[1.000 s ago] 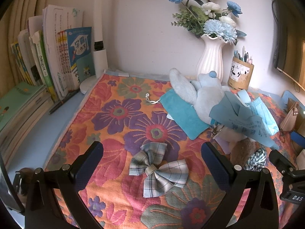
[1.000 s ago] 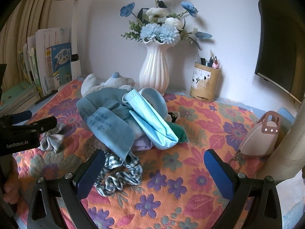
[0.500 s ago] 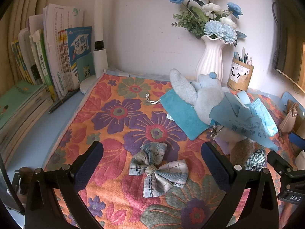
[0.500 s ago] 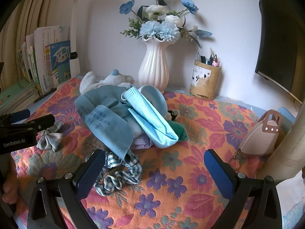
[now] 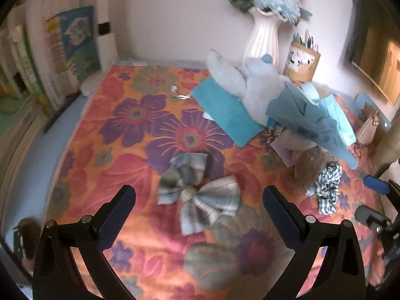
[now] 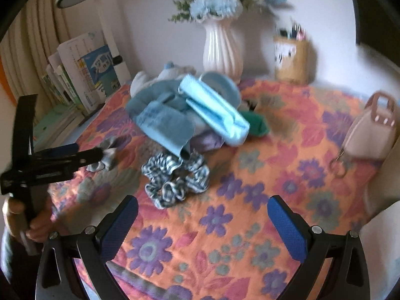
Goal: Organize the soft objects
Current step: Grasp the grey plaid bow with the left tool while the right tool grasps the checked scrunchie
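Left gripper (image 5: 199,197) low over the floral cloth (image 5: 130,135), jaws wide, empty. Plaid bow (image 5: 198,200) lies between the fingertips at frame centre, untouched. Right gripper (image 6: 202,213) likewise wide and empty; checked scrunchie (image 6: 175,177) just beyond it, centre frame. Behind, upper centre: heap of blue cloths (image 6: 162,115) and mask (image 6: 215,110).
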A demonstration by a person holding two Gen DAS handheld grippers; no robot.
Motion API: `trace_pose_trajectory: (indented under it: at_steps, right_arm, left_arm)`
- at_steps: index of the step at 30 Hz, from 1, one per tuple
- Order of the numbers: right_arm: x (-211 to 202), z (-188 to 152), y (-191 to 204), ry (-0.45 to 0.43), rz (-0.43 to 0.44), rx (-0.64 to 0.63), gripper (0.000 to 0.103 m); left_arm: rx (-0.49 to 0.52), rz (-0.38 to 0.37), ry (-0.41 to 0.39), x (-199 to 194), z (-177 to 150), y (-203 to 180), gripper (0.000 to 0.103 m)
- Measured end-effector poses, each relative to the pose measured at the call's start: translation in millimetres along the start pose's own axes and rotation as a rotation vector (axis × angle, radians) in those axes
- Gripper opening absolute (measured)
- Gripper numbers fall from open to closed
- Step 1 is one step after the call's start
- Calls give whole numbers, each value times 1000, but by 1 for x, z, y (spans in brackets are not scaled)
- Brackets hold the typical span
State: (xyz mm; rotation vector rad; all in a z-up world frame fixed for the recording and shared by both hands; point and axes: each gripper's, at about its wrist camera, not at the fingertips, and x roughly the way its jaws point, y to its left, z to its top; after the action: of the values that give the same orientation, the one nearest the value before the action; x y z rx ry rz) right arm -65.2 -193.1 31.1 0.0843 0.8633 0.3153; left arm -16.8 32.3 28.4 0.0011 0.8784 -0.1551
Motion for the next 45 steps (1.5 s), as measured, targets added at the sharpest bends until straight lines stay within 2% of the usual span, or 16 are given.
trace_pose_trajectory:
  at_steps: [1,4,8,10,12,13,14,16,21,29,33,34,35,37,41,45]
  right_arm:
    - [3,1,1,14,17,9,103]
    - [14,2,6,61,51,28,100]
    - [33,9,22,108,34,5,82]
    - [46,14,30,131,-23,5,79]
    - [51,19,31,122,-74,5,66]
    - [51,20,31,113,-83,3,52]
    - [51,21,31,113,-73,3,41]
    - [46,19,29,102,-44,9,31]
    - [26,6,26,94,-10,16,24]
    - [-29,-5,4,24,49,121,22]
    - [-33,-11,-11,71,46,158,26]
    - [-30,-13,-15,85,58,173,35]
    - [-26,-17,-20,110,88,200,56]
    - [-23,-22,-26,114,155,249,80]
    - [-23,-25,-18,98,208,254,85]
    - [-9,-21,1,115,109,184,87]
  left_arm:
    - [2,-6,13,4,0,0,97]
    - [10,8,67,18,-1,-3,78]
    - [40,26,46,13,-3,-7,35]
    - [43,30,38,11,-5,-7,30]
    - [41,3,20,6,-7,-3,25]
    - [42,-7,10,3,-7,-3,25]
    - [45,-14,2,-2,-8,-4,25]
    - [47,-29,-13,-9,-10,-4,25]
    - [46,-96,-36,-24,-14,-9,25]
    - [104,-178,-93,-50,-20,-35,25]
    - [127,-198,-109,-57,-22,-47,25]
    - [129,-202,-107,-56,-23,-49,25]
    - [131,-203,-101,-54,-24,-50,25]
    - [134,-197,-88,-51,-27,-50,25]
    - [117,-176,-70,-44,-29,-47,25]
    - [91,-176,-69,-41,-27,-42,25]
